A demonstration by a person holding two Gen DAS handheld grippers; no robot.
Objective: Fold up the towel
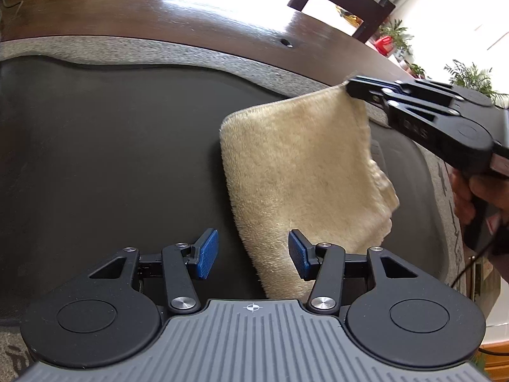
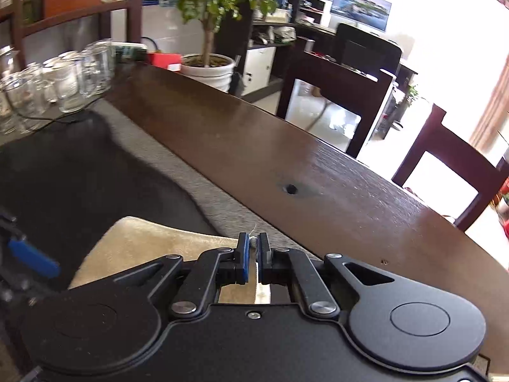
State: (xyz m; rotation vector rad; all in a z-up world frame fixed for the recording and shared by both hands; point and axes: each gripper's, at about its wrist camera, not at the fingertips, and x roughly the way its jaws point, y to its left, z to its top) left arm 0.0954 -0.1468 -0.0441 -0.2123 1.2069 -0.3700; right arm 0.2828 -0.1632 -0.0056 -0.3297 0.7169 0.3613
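While the right tongs (image 2: 253,256) pinch one corner of the beige towel (image 1: 299,172) and hold it up off the dark mat (image 1: 111,146), the rest of the cloth drapes down toward the left tongs (image 1: 253,253). Left tongs stand wide, blue pads (image 1: 206,253) apart, nothing between them; the towel's lower edge runs just beside the right-hand pad and under the tool body. Right tongs are narrow, clamped on the towel's hem, a bit of loose thread showing between the pads in the right wrist view.

Towel sits over the mat on the wooden surface (image 2: 286,159), partly lifted, the far layer sagging behind the front one. Whether it already carries a fold I cannot tell; it looks doubled near the right edge.

Judgement on doing this well: keep the pinch right at the corner so the hem does not slip. Left tongs look placed to take the lower edge or the matching corner; close on the hem, not on mid-cloth. Keep the held edge taut and level so the corners meet square. Glass jars (image 2: 63,79) stand well away at the surface's far end, no snag risk.
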